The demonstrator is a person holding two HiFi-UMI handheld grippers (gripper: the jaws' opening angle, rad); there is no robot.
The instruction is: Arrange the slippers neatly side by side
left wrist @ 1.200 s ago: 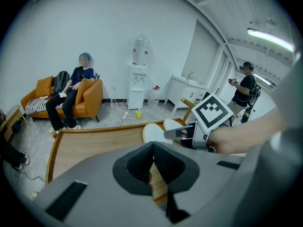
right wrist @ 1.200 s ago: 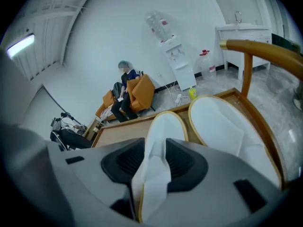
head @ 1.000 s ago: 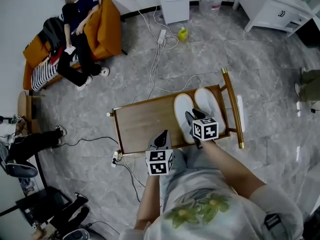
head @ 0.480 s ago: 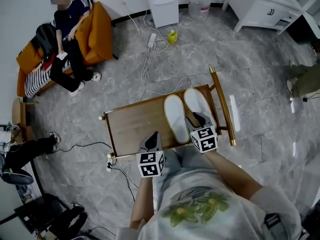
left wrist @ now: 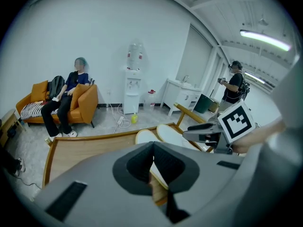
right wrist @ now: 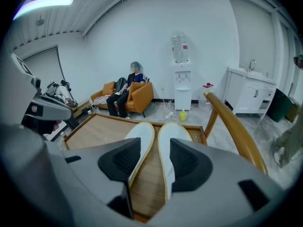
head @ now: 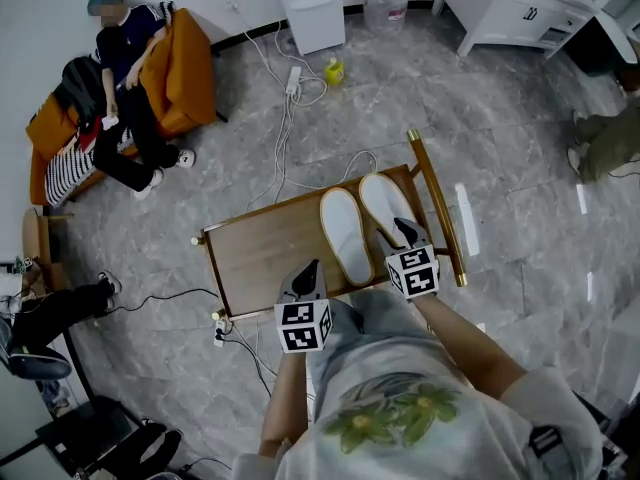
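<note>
Two white slippers, the left slipper point(head: 344, 233) and the right slipper point(head: 384, 206), lie side by side, toes pointing away, on the right part of a low wooden table point(head: 260, 248). My right gripper point(head: 409, 236) hovers at their heel ends. Its jaws have just been opening and stand wide. In the right gripper view both slippers point(right wrist: 140, 140) point(right wrist: 170, 138) show through the gap, and neither pad presses on them. My left gripper point(head: 304, 279) hangs over the table's near edge, left of the slippers, its pads point(left wrist: 142, 164) together and nothing between them.
A golden rail point(head: 435, 203) runs along the table's right end. Cables and a power strip point(head: 292, 80) trail over the floor beyond. A person sits on an orange sofa point(head: 185, 63) at the far left. A water dispenser point(head: 310, 3) and white cabinet point(head: 510, 13) stand at the back.
My right gripper has drawn back from the slippers toward the near right and its jaws have spread. The slippers lie as before. My left gripper has barely moved.
</note>
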